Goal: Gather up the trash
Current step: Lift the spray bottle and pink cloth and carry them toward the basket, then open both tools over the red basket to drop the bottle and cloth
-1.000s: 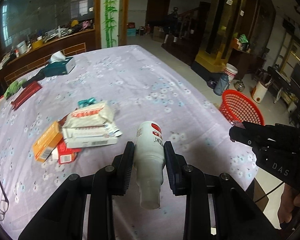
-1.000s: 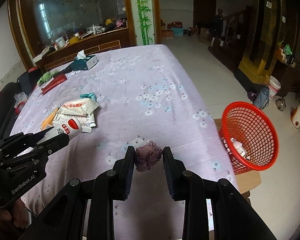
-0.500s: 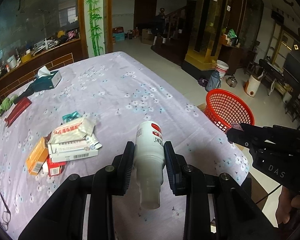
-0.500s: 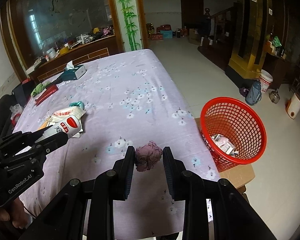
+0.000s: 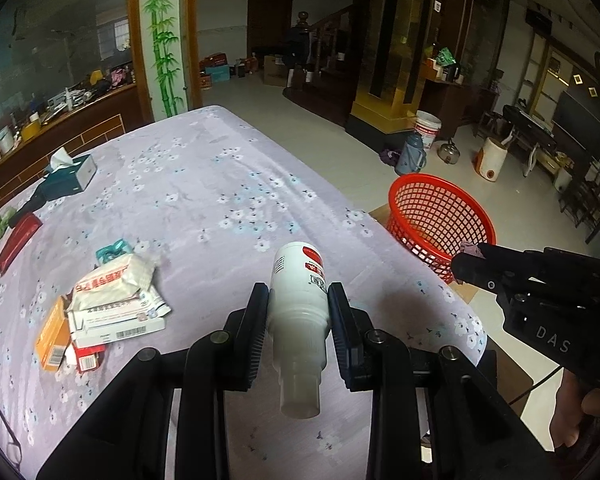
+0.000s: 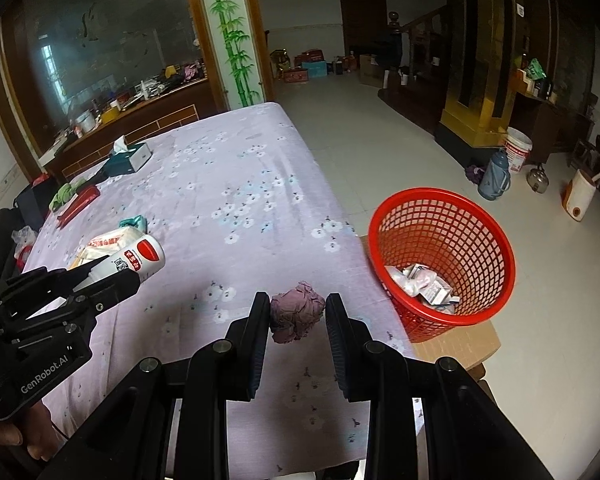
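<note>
White plastic formed the bottle [image 5: 298, 304], which was clamped between the two fingers of the left gripper [image 5: 298, 322]. The bottle lay along the fingers with its red-marked end pointing forward and its narrow neck pointing back toward the camera. It was held above the table [image 5: 228, 184], over the near edge.

The right gripper [image 6: 297, 316] was closed on a crumpled mauve wad [image 6: 296, 316], pinched between both fingers. The wad hung above the near right corner of the table, close to the basket [image 6: 480, 220] but not over its opening.

The basket was red mesh plastic. It stood on a low brown surface just beside the right edge of the table. Papers and packets [image 6: 424, 284] lay in its bottom.

The table carried a lilac cloth with a flower print. A pile of packets and boxes [image 5: 108, 308] lay on its left part, well apart from the basket. An orange box [image 5: 52, 340] rested at the left of the pile. A teal wrapper [image 5: 114, 249] lay just behind the pile. A tissue box [image 5: 70, 176] stood toward the far left, with a red case [image 5: 18, 240] near it.

In the left wrist view, the right gripper's tip appeared in front of the basket rim.
</note>
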`<state>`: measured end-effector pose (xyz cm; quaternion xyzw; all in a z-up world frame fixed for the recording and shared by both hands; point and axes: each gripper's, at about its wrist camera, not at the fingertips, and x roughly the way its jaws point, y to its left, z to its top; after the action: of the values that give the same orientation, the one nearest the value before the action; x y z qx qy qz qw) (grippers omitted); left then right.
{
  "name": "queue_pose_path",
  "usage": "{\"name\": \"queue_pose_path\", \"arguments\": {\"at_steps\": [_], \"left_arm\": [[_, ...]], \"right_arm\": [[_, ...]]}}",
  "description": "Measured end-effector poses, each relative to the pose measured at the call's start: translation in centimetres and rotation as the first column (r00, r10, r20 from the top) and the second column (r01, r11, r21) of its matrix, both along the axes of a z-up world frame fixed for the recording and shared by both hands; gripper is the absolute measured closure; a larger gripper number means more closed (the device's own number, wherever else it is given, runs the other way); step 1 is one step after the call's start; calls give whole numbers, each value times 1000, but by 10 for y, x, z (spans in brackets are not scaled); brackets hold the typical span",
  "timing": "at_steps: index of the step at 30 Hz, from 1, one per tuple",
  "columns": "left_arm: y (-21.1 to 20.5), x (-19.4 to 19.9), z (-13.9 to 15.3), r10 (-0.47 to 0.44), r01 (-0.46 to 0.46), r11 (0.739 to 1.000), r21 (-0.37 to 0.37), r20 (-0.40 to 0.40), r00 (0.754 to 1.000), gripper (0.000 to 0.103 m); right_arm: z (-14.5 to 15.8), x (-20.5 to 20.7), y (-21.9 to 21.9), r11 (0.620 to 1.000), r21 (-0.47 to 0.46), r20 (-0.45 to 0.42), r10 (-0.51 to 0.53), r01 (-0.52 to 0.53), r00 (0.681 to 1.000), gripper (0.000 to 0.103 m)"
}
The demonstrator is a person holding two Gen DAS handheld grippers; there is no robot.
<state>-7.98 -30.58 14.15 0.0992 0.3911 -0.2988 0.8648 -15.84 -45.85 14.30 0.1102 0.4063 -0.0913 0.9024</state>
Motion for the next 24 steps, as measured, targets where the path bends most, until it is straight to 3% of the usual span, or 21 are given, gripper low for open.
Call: {"name": "queue_pose_path", "arguments": {"at_steps": [7, 11, 18, 24], "left_arm": [[-25, 4, -1, -41, 41, 999, 3, -13, 999, 74], [-45, 7, 2, -83, 83, 997, -2, -24, 996, 74], [-97, 17, -2, -181, 180, 983, -21, -99, 978, 74], [-150, 25, -2, -239, 234, 971, -51, -129, 962, 74]], "right_arm": [[-1, -3, -28, 998, 51, 4, -43, 43, 999, 73], [1, -9, -64, 987, 125, 18, -105, 102, 994, 73], [5, -16, -131, 956, 207, 33, -221, 209, 975, 72], [-4, -7, -180, 931, 282, 15, -244, 230, 970, 72]]}}
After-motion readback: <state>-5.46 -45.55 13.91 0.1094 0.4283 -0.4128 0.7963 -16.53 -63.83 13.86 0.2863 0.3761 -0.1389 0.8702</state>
